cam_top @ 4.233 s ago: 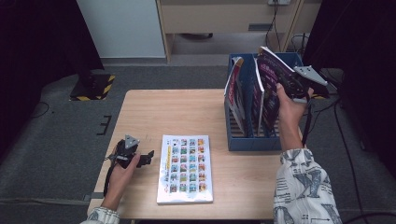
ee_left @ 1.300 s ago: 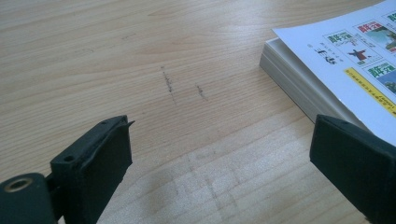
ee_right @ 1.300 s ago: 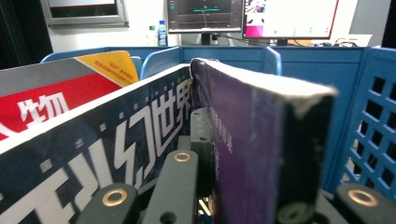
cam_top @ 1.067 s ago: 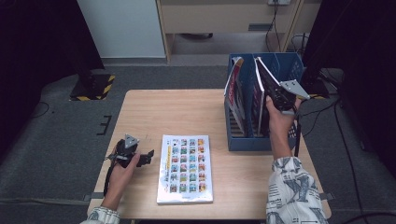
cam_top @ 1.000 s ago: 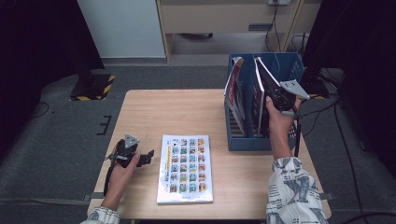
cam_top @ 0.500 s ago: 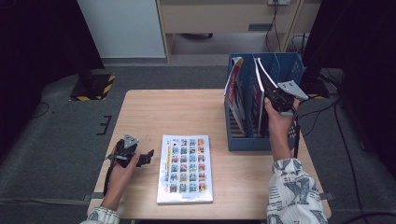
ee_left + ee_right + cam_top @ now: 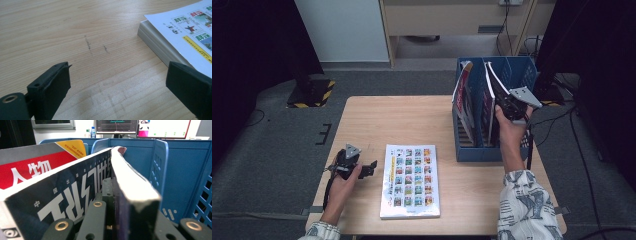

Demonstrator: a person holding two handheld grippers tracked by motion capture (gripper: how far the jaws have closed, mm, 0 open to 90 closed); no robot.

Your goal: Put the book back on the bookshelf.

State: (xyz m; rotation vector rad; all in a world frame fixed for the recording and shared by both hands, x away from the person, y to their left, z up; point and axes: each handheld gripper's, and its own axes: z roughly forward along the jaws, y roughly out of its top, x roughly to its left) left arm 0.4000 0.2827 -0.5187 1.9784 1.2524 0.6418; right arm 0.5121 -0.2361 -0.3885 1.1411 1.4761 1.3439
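My right gripper [image 7: 508, 106] is shut on a dark magazine [image 7: 490, 97] that stands on edge in the middle slot of a blue file rack [image 7: 477, 152]. In the right gripper view its jaws clamp the magazine's [image 7: 75, 192] spine edge, and the pages curve away above. A red-covered magazine [image 7: 463, 97] leans in the slot to the left. A white book with a grid of small pictures [image 7: 409, 180] lies flat on the table. My left gripper [image 7: 365, 169] rests open just left of it, with bare wood between the jaws and the book's corner [image 7: 180, 37] beside one of them.
The wooden table [image 7: 412, 120] has bare surface between the book and the rack. The rack stands at the table's right far corner, its blue wall [image 7: 175, 170] close beside the held magazine. Dark floor and cables surround the table.
Since the earliest frame my right gripper has lowered the dark magazine from a tilted, raised pose down into the rack. Over the last second both hands have kept still.
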